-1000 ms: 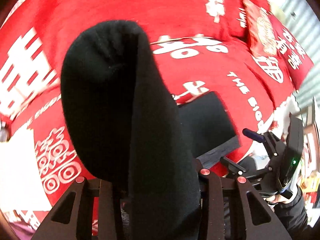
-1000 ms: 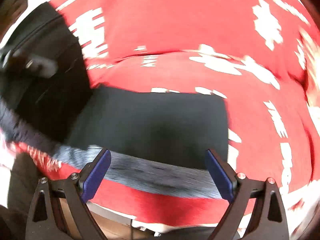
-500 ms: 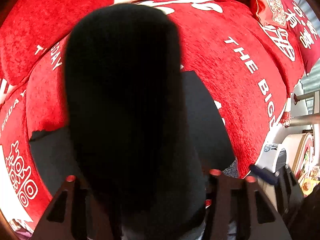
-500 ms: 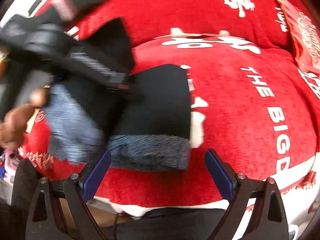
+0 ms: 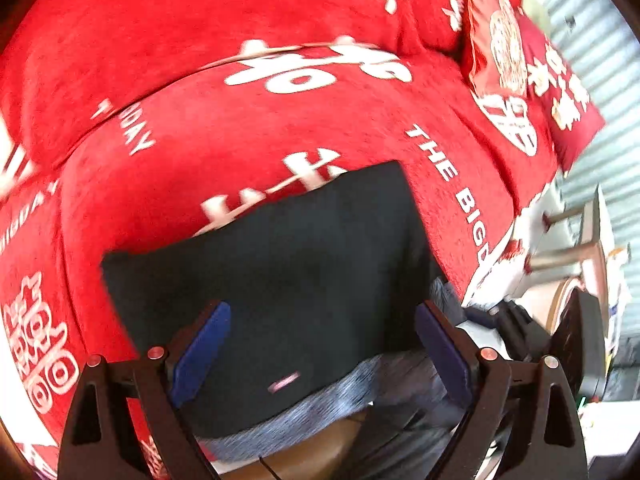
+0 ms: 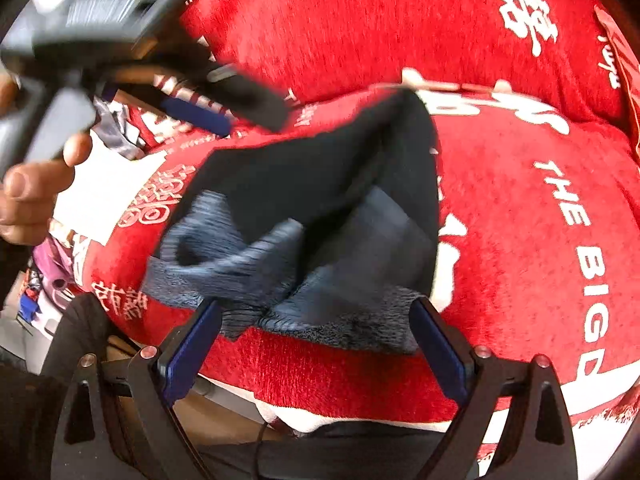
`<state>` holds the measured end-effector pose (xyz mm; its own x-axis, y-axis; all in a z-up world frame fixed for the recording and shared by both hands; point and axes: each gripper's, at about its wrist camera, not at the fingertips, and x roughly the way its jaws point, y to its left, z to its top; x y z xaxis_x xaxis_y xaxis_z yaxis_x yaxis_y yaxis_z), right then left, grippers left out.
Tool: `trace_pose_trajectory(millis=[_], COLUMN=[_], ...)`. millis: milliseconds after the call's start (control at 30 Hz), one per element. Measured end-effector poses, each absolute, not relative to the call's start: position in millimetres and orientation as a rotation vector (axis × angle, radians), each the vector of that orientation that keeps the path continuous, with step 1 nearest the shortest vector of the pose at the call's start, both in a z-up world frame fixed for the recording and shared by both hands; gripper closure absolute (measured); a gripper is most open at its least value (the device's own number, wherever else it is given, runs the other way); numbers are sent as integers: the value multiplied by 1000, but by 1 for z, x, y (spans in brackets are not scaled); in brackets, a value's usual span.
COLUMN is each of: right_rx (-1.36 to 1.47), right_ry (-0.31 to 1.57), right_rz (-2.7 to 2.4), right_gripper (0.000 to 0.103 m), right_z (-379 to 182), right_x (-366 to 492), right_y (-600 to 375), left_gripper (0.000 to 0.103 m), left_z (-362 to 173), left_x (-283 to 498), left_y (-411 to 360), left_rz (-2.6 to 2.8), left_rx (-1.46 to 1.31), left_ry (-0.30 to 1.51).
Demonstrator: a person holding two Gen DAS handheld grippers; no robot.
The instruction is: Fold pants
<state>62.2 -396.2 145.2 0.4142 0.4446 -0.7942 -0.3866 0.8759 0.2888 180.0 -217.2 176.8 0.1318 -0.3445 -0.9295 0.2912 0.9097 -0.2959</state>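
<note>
The black pants (image 5: 288,264) lie folded on the red sofa cover (image 5: 224,128), their grey-blue waistband (image 5: 320,404) at the near edge. My left gripper (image 5: 322,350) hovers over them. Its jaws are opening, the blue pads stand wide apart, and the cloth below is not pinched. In the right wrist view the pants (image 6: 304,184) look rumpled, with the grey waistband (image 6: 240,264) bunched at the front. My right gripper (image 6: 316,346) is open just in front of that waistband with nothing between its pads. The left gripper (image 6: 240,114) shows at the upper left, held by a hand (image 6: 28,192).
A red printed pillow (image 5: 496,40) leans at the sofa's back right. A metal-legged stand (image 5: 580,240) is off the sofa's right end. A white sheet (image 6: 108,192) lies on the cushion left of the pants. The sofa's front edge (image 6: 320,380) runs just below the waistband.
The left gripper held a fold of black cloth upright, carried it down over the pants and opened. The cloth now lies flat. The right gripper stayed open and shifted slightly.
</note>
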Motion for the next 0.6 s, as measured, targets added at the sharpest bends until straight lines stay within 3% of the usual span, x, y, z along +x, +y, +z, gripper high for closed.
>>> trace_pose_trajectory(millis=[167,300,367,500,567,600], right_rx=[109,89,74,162,206,214], right_ry=[994,1089,1154,1214,1190,1185], right_rz=[463,407,386,371,416,416], right_gripper=[5,5,20,26,41,43], right_z=[155,138,129,121,124,125], right_x=[57,68,70,61,59,61], right_y=[-406,-392,-385,-389,-388,-385], left_gripper=[9,9,9,9,9,9], left_z=[141,104,96,90,87,87], left_x=[165,154,145,130,128,129], left_y=[-164,-141,-131,-121,-121,-123], left_rz=[-290,-118,-90,-75,-71,-70], left_rx=[-97,-89,-129,-196,-200,-195], left_ry=[1352,1367,1356,1315,1302,1300])
